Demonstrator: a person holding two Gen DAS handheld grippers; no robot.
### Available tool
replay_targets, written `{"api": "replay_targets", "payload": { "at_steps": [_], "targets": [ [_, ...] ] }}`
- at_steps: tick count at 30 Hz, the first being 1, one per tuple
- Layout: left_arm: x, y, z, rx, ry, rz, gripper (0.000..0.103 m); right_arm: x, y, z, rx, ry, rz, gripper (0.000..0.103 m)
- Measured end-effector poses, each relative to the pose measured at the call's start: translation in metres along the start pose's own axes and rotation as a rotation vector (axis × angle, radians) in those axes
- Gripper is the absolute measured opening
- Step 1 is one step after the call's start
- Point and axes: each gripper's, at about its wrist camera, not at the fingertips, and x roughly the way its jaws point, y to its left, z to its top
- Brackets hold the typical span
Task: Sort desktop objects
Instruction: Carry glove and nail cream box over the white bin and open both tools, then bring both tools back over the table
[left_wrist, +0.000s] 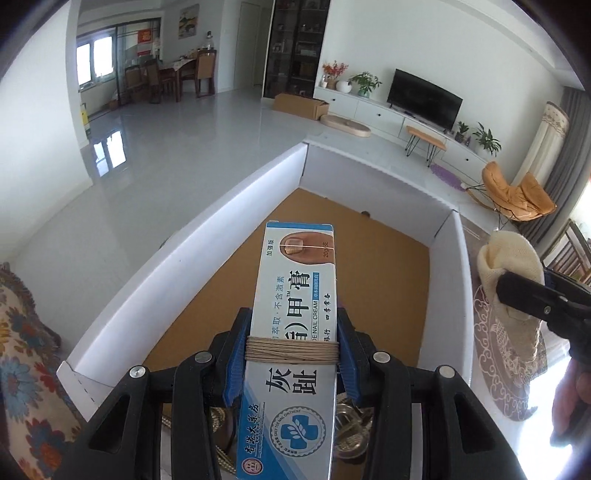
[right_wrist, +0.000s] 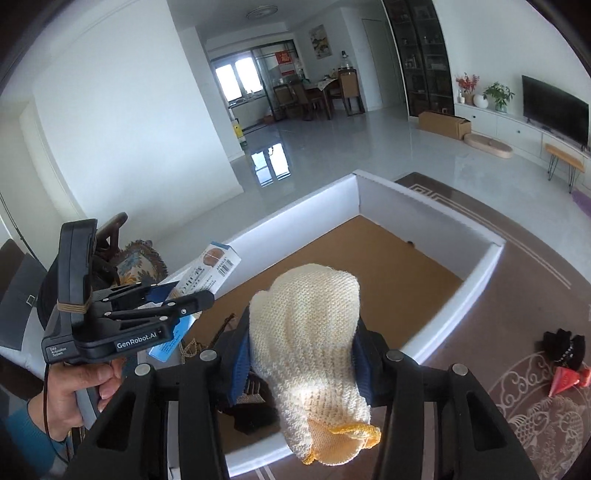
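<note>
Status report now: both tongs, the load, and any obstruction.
Left tongs shut on ointment box. Right tongs shut on knitted mitt. Both above white tray. Nothing blocking.

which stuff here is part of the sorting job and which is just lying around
Part of the job:
- ointment box, clamped in the left tongs
- knitted mitt, clamped in the right tongs
- white tray under both

Just lying about:
- black and red bits on the rug
- carton
- TV
- orange chair
</note>
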Motion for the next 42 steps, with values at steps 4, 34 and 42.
{"api": "replay_targets", "payload": {
  "at_steps": [4,34,42],
  "targets": [
    [0.038,0.017,-0.007,-0.038,0.100,0.003,0.043,0.081,0.007,-0.002,0.023,0.140,-0.022,0.047],
    [-0.012,-0.283,-0.145,0.285,0.011,-0.395,0.098,-0.143,-0.187,-0.281,0.324,0.029,-0.640,0.103],
    [0.059,-0.322,-0.188,0.337,0.101,-0.271,0.098,-0.164,-0.199,-0.316,0.394,0.050,-0.654,0.103]
  ]
}}
